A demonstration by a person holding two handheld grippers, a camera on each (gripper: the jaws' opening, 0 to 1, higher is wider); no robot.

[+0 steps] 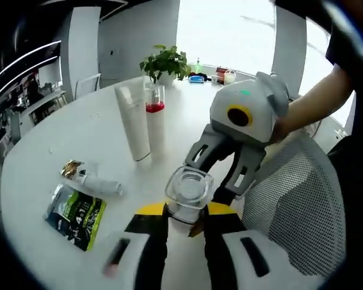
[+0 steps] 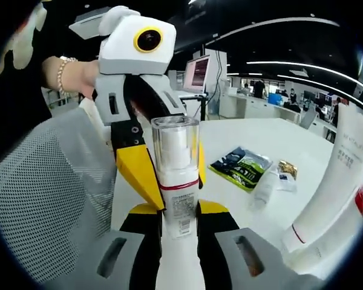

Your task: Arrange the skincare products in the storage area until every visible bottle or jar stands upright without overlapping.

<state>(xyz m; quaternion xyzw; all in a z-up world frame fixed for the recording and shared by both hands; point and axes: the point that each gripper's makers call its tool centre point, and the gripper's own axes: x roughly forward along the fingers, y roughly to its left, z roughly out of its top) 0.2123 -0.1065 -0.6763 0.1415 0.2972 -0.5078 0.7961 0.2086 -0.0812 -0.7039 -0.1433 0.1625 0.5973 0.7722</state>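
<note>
Left hand-held gripper [image 1: 184, 232]: jaws closed on clear-capped white pump bottle [image 1: 187, 196], red band.
Right hand-held gripper [image 2: 180, 223]: jaws clamping the same bottle.
Bottle position: between both grippers, above white tabletop [image 1: 78, 133].

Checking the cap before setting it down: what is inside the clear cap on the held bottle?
Through the clear cap a white pump head shows, above the bottle's red band. The bottle's base is hidden between both grippers' jaws.
</note>
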